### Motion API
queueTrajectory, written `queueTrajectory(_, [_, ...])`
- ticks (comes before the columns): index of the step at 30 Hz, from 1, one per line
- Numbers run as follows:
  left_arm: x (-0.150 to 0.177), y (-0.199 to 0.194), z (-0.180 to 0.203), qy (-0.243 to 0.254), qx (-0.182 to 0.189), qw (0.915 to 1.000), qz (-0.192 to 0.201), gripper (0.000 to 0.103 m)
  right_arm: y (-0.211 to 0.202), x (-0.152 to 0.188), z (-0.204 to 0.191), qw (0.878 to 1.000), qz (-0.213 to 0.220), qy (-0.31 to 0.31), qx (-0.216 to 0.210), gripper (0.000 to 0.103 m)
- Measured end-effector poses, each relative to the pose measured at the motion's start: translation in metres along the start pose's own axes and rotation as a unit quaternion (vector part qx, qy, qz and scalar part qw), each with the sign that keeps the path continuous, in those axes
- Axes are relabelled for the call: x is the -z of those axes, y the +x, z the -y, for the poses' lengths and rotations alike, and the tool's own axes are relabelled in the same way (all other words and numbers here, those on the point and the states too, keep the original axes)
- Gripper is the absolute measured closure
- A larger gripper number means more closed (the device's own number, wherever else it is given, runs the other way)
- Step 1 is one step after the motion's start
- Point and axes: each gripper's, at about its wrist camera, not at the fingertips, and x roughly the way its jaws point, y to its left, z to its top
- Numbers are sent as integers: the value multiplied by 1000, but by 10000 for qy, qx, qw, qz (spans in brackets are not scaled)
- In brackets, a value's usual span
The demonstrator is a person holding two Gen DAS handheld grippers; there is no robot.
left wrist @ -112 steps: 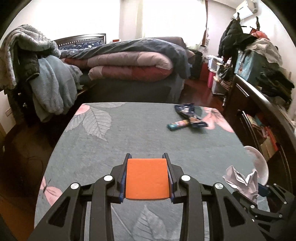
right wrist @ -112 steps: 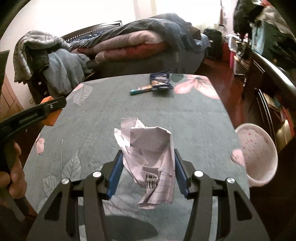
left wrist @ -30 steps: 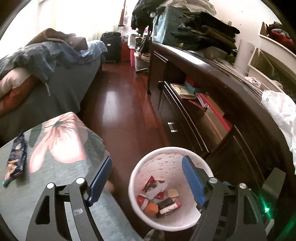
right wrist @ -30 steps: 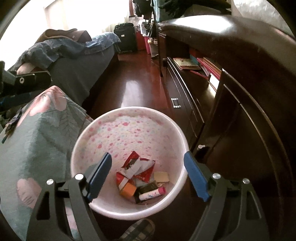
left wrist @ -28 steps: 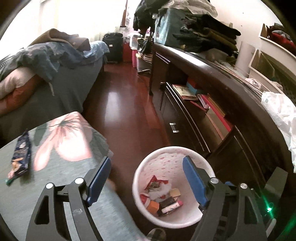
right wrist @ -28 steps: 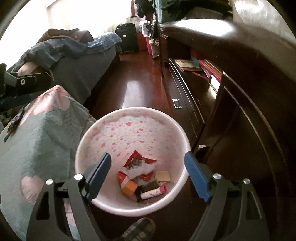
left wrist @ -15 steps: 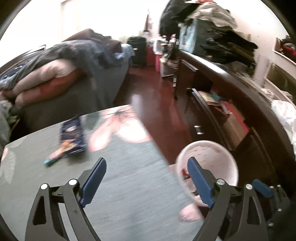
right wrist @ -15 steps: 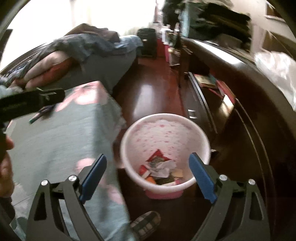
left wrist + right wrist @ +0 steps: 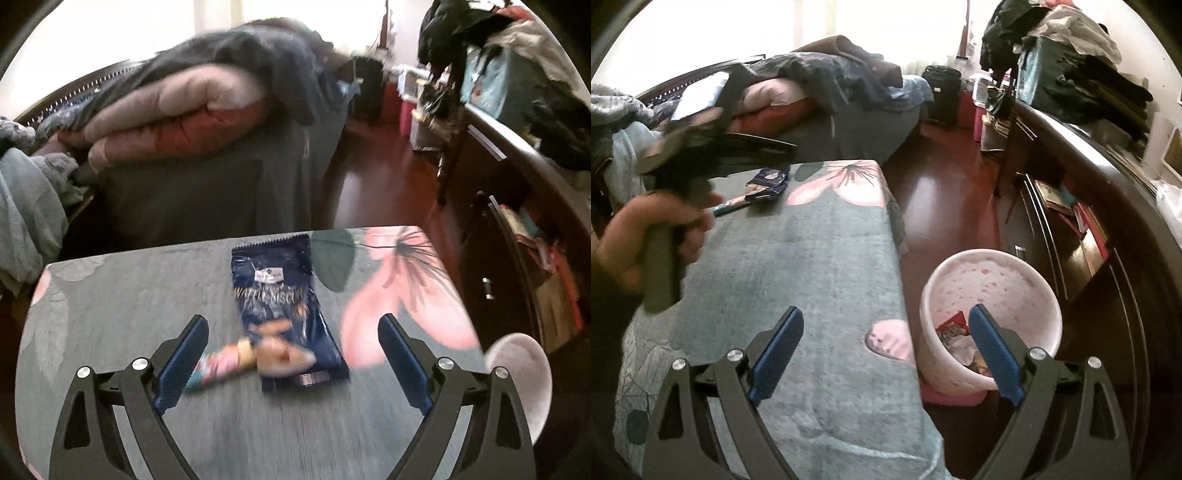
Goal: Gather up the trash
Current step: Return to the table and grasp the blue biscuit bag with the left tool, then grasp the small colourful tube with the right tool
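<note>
Glossy foil wrapper (image 9: 284,306) lies on matt cloth tablecloth (image 9: 129,295).

Looking like a home bedroom: bed (image 9: 207,122) piled with folded quilts (image 9: 177,110), clothes heaped on a dark wood dresser (image 9: 1082,140). Suitcase (image 9: 942,92) sitting by the window, red wood floor (image 9: 953,199), pink speckled bin (image 9: 990,310) standing beside the cloth-covered counter (image 9: 798,280).

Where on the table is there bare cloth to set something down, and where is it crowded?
Bare: the near stretch of the table, from the wrappers back to the right gripper. Crowded: the far end, where the blue snack bag overlaps a small wrapper, between the left gripper's open fingers.
</note>
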Motion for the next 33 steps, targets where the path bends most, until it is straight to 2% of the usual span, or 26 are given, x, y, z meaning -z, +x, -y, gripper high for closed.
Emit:
queueTrajectory(2, [-6, 21, -1, -89, 95, 9997, -224, 11, 3, -3, -3, 10000, -11, -27, -36, 11])
queueTrajectory(8, [-8, 54, -8, -302, 15, 9983, -493, 12, 10, -12, -14, 9996, -6, -208, -174, 11])
queueTrajectory(12, [-10, 53, -8, -195, -152, 9991, -341, 35, 15, -20, -23, 9993, 8, -285, -231, 11])
queueTrajectory(13, [-10, 52, -9, -184, -147, 9993, -305, 38, 16, -21, -26, 9993, 9, -294, -231, 11])
queueTrajectory(16, [-10, 51, -11, -120, -157, 9995, -243, 57, 20, -28, -35, 9992, -14, -340, -230, 11])
queueTrajectory(17, [-10, 50, -12, -101, -196, 9995, -214, 69, 21, -29, -38, 9990, -19, -366, -243, 11])
queueTrajectory(21, [-10, 43, -27, -260, -14, 9995, -189, 82, 26, -39, -57, 9979, -70, -534, -359, 11])
queueTrajectory(24, [-9, 29, -51, -504, 100, 9986, -141, 84, 30, -49, -76, 9966, -89, -646, -510, 12])
queueTrajectory(30, [-1, -6, -113, -720, -75, 9974, 56, 84, 65, -74, -122, 9896, -348, -714, -1198, 12])
queueTrajectory(33, [5, -19, -144, -835, -173, 9963, 137, 84, 85, -88, -148, 9881, -370, -834, -1237, 12])
